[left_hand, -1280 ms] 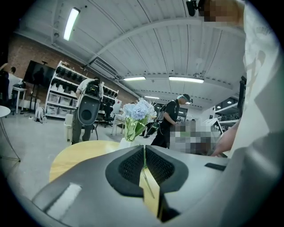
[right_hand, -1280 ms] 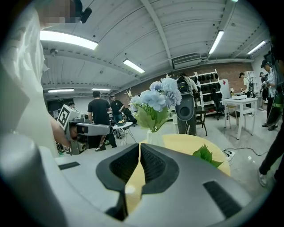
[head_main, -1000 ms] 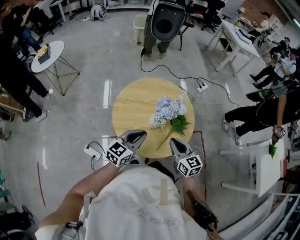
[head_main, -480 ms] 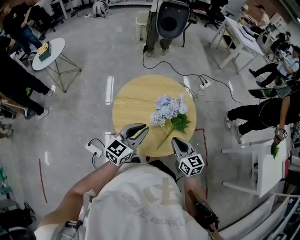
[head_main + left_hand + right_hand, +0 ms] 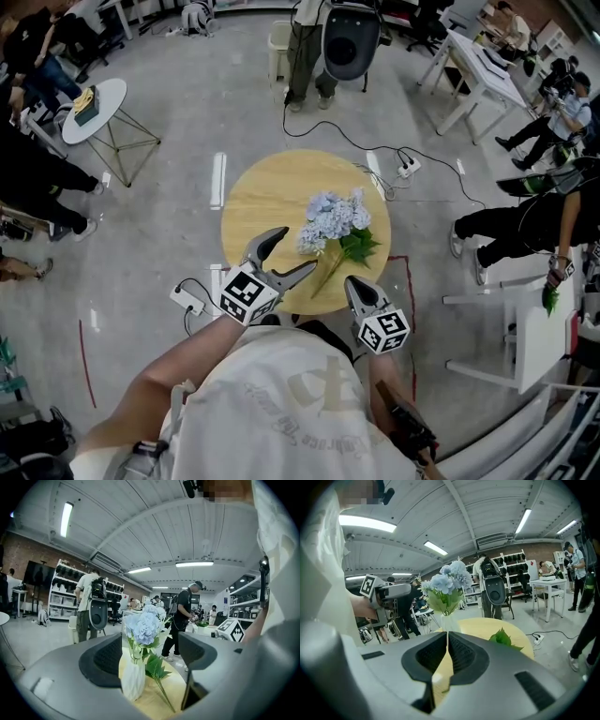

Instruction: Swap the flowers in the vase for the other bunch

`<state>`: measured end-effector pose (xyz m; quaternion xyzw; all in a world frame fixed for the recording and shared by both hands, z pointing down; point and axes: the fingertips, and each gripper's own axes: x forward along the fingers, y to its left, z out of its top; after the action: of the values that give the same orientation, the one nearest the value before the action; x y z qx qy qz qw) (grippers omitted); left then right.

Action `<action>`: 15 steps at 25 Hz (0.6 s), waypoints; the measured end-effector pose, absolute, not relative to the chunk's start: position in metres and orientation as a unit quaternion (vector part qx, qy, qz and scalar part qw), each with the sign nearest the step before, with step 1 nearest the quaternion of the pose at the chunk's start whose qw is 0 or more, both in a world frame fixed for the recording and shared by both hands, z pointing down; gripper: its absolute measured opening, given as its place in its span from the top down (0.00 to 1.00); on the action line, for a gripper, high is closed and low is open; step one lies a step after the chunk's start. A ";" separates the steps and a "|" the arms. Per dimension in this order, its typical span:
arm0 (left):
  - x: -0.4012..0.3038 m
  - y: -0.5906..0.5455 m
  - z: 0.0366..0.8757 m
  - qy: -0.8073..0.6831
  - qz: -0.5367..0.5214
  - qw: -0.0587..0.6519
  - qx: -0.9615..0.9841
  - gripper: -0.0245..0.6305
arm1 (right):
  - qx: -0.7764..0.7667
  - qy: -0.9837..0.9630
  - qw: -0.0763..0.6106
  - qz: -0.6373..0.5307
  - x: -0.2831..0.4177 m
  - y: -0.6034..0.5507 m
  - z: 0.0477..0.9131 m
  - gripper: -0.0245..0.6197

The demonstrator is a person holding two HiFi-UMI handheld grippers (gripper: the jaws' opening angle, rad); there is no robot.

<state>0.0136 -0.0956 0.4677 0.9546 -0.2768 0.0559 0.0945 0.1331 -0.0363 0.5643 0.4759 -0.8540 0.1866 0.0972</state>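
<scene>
A bunch of pale blue hydrangeas rises over the round wooden table, hiding the vase from above. In the left gripper view the white ribbed vase holds one blue bunch. A second leafy stem lies on the tabletop beside it. My left gripper hovers at the table's near edge, short of the flowers. Its jaws have just been opening and nothing is between the pads. My right gripper stays shut and empty at the near right edge, with the vase ahead of it.
A power strip and its cable lie on the floor beyond the table. A white plug block sits on the floor at the near left. A person stands behind the table, others sit at the right, and a small white side table stands far left.
The left gripper's jaws have swung from shut to wide open, and the gripper has edged up and toward the flowers. The right gripper has stayed put.
</scene>
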 end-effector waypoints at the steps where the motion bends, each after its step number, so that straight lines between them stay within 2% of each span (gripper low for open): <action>1: 0.017 -0.098 0.468 -0.276 0.058 0.093 0.955 0.42 | 0.478 -0.852 0.097 0.188 0.136 -0.037 0.565 0.94; 9: 0.042 -0.119 0.481 -0.285 0.088 0.086 0.950 0.35 | 0.491 -0.844 0.094 0.194 0.155 -0.039 0.573 0.94; 15: 0.049 -0.130 0.478 -0.288 0.087 0.095 0.949 0.34 | 0.499 -0.838 0.094 0.199 0.163 -0.041 0.573 0.94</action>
<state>0.0494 -0.1296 0.4777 0.9490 -0.2879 0.0871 0.0948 0.1629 -0.0406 0.5733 0.4993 -0.8380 0.1991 0.0940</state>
